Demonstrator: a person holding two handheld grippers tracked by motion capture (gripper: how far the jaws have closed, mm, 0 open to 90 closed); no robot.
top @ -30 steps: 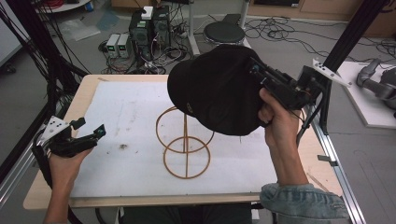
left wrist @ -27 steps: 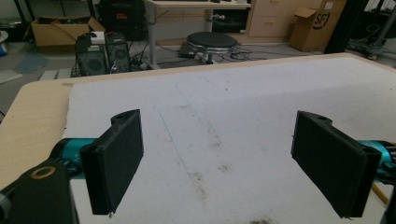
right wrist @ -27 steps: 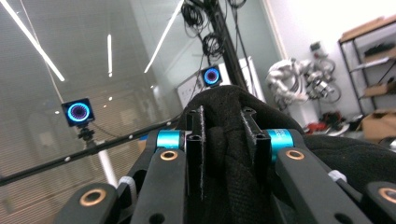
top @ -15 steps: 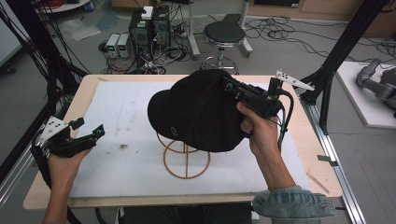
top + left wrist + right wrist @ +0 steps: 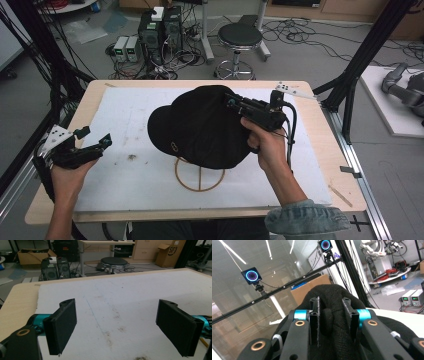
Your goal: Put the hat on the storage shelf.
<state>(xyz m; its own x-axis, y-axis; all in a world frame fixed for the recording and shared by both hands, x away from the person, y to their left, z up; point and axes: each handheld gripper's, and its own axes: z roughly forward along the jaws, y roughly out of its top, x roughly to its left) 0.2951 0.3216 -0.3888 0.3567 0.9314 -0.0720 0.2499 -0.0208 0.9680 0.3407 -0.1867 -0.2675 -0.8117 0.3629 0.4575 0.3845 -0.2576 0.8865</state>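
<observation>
Black cap (image 5: 200, 127) pinched in right tongs (image 5: 231, 101), above wire stand (image 5: 199, 176)

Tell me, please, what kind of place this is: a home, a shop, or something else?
Most likely a robotics lab or workshop. Bench power supplies stand on the floor among tangled cables, tracking cameras hang on a black frame, and a robot arm lies beside the table.
</observation>
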